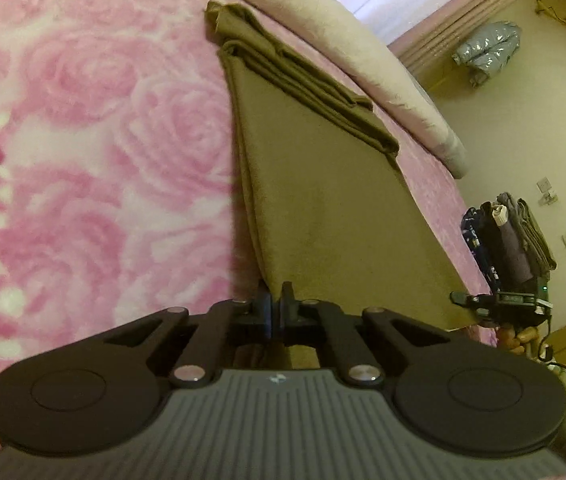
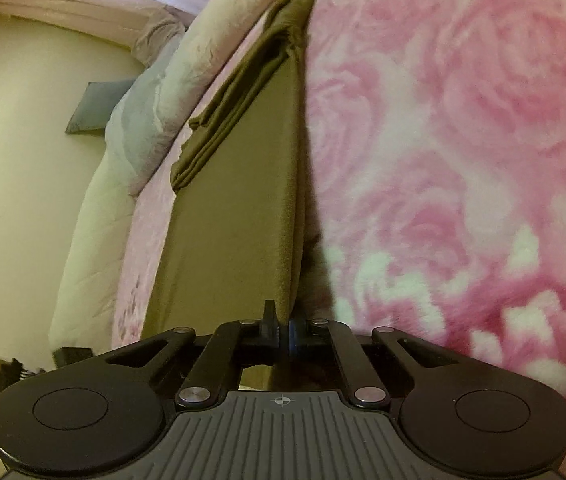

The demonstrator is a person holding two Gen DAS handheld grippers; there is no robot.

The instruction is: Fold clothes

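In the left wrist view the pink rose blanket [image 1: 83, 140] filled the left side, blurred and cut off by the fisheye rim. The left gripper [image 1: 276, 308] was pinched on the near corner of the olive cloth [image 1: 323, 208], its jaws pressed together with the edge between them; how much cloth lay inside the jaws was hidden by the fingers. From there the cloth ran away across the bed, stretched flat, to a bunched, folded part at its far end. Past that lay a pale quilt [image 1: 363, 56]. At the right edge the right gripper [image 1: 461, 298] showed small and side-on, at the cloth's other near corner; the hand [image 1: 517, 338] holding it was mostly hidden, and the dark things on the wall behind were hard to make out.

In the right wrist view the quilt [image 2: 95, 216] and a grey pillow [image 2: 95, 108] sat at left, edges cut off. The right gripper [image 2: 283, 330] was also pinched on the cloth [image 2: 235, 208], jaws pressed together on its near corner, the cloth stretching ahead of it. The blanket [image 2: 463, 120] filled the right side, blurred.
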